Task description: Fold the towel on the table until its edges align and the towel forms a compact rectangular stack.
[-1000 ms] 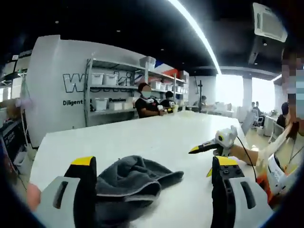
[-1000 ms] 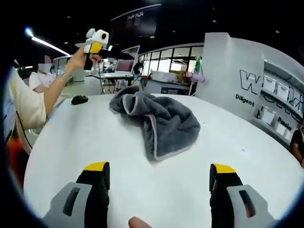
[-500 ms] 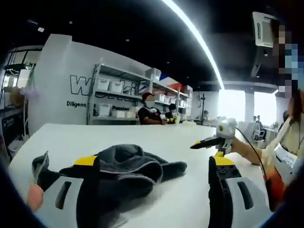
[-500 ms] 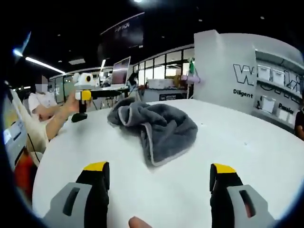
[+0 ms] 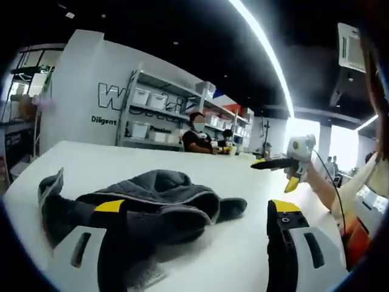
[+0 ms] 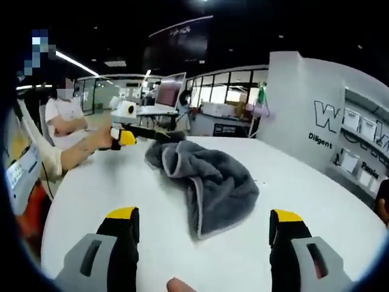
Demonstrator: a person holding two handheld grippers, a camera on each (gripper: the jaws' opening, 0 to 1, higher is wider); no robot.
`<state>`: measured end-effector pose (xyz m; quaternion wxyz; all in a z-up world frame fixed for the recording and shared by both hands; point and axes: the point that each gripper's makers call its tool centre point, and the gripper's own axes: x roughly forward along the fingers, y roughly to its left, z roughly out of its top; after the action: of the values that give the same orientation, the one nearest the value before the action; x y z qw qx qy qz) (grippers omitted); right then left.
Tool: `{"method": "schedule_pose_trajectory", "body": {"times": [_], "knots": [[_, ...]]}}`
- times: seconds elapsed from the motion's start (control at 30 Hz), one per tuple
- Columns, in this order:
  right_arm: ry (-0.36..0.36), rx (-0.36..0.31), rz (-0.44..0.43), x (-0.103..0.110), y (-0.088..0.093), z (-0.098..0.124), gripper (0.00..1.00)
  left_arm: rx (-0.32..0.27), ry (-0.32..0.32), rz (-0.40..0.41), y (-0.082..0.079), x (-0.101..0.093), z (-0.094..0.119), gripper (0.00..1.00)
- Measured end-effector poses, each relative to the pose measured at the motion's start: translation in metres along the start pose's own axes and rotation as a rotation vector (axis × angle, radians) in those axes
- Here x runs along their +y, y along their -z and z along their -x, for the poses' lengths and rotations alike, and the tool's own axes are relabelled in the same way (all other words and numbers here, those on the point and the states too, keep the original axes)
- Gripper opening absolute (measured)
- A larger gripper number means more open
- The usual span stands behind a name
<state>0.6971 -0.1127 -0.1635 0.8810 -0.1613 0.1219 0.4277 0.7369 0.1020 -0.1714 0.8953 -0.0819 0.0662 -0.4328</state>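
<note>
White table (image 6: pixel 316 201) is stretching out under me, with storage shelves (image 5: pixel 159 118) standing along the far wall. My grey towel (image 6: pixel 209 182) is lying crumpled in a heap near the middle of it, still unfolded. I am holding my left gripper (image 5: pixel 197 213) low at the towel's near edge, fingers spread wide, the left one overlapping the cloth (image 5: pixel 152 201). My right gripper (image 6: pixel 203 222) is hovering apart from the towel, fingers released and gripping nothing. My hand (image 6: pixel 100 141) is resting beyond the towel
</note>
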Motion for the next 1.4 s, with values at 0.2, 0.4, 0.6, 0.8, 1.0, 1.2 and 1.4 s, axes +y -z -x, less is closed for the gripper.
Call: {"method": "schedule_pose_trajectory", "body": {"times": [0.2, 0.4, 0.6, 0.8, 1.0, 1.2, 1.4], "knots": [[0.015, -0.036, 0.084, 0.002, -0.038, -0.014, 0.88, 0.005, -0.028, 0.014, 0.002, 0.009, 0.002, 0.94], [-0.016, -0.063, 0.128, 0.011, -0.063, -0.034, 0.88, 0.067, -0.049, 0.011, 0.015, 0.013, 0.001, 0.90], [-0.034, -0.086, 0.147, 0.017, -0.082, -0.055, 0.88, 0.082, -0.051, 0.011, 0.018, 0.012, 0.003, 0.87], [-0.067, -0.103, 0.164, 0.028, -0.098, -0.081, 0.88, 0.067, -0.056, 0.005, 0.014, 0.013, 0.005, 0.86], [-0.085, -0.093, 0.128, 0.035, -0.098, -0.106, 0.88, 0.035, -0.088, 0.010, 0.009, 0.020, 0.008, 0.89], [-0.046, -0.079, 0.174, 0.035, -0.104, -0.126, 0.82, 0.010, -0.090, 0.025, 0.004, 0.023, 0.011, 0.89], [-0.067, -0.074, 0.165, 0.040, -0.104, -0.138, 0.79, 0.007, -0.091, 0.022, 0.002, 0.023, 0.014, 0.89]]}}
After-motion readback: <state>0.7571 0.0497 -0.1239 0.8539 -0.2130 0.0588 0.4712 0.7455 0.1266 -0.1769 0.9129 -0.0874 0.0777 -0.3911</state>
